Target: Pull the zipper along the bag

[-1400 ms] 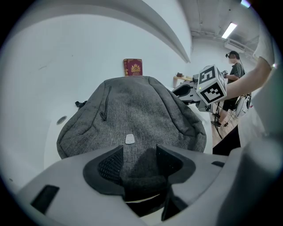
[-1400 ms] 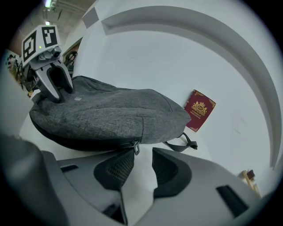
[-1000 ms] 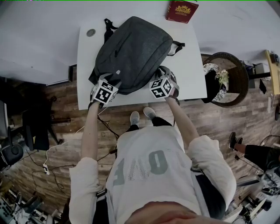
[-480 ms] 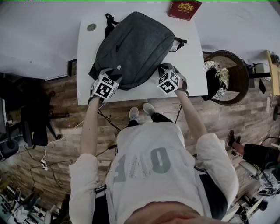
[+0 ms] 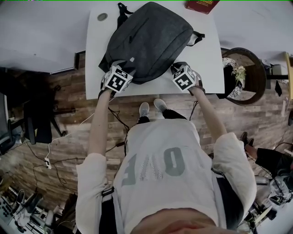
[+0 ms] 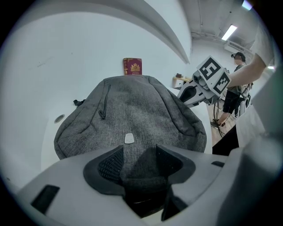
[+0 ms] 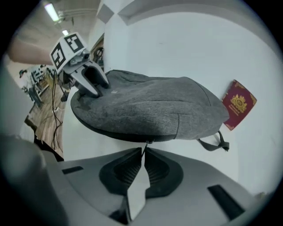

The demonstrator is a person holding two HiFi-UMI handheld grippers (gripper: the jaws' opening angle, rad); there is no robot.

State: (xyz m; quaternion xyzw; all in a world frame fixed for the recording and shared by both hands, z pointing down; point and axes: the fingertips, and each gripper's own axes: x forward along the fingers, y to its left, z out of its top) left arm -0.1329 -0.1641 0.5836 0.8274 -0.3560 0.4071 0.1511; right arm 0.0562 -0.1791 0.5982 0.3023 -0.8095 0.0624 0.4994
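Observation:
A grey backpack [image 5: 149, 41] lies flat on the white table [image 5: 208, 59]. My left gripper [image 5: 122, 69] is at the bag's near-left edge. In the left gripper view it [image 6: 139, 162] is clamped on a fold of the bag's grey fabric [image 6: 143, 176]. My right gripper [image 5: 177, 69] is at the near-right edge. Seen in the right gripper view, it [image 7: 143, 154] is shut on the thin zipper pull [image 7: 145, 148], which hangs from the dark zipper line [image 7: 132, 137] along the bag's side. Each gripper shows in the other's view: right gripper [image 6: 191, 93], left gripper [image 7: 90, 83].
A red booklet [image 7: 239, 103] lies beyond the bag at the table's far side, also in the head view, red booklet [image 5: 201, 4]. A round grommet [image 5: 102, 17] sits far left. A loose strap [image 7: 213, 144] trails from the bag. A round wicker stand [image 5: 242, 77] is right of the table.
My right gripper has moved to the right along the bag's near edge, away from the left one. The left gripper has kept its hold on the fabric.

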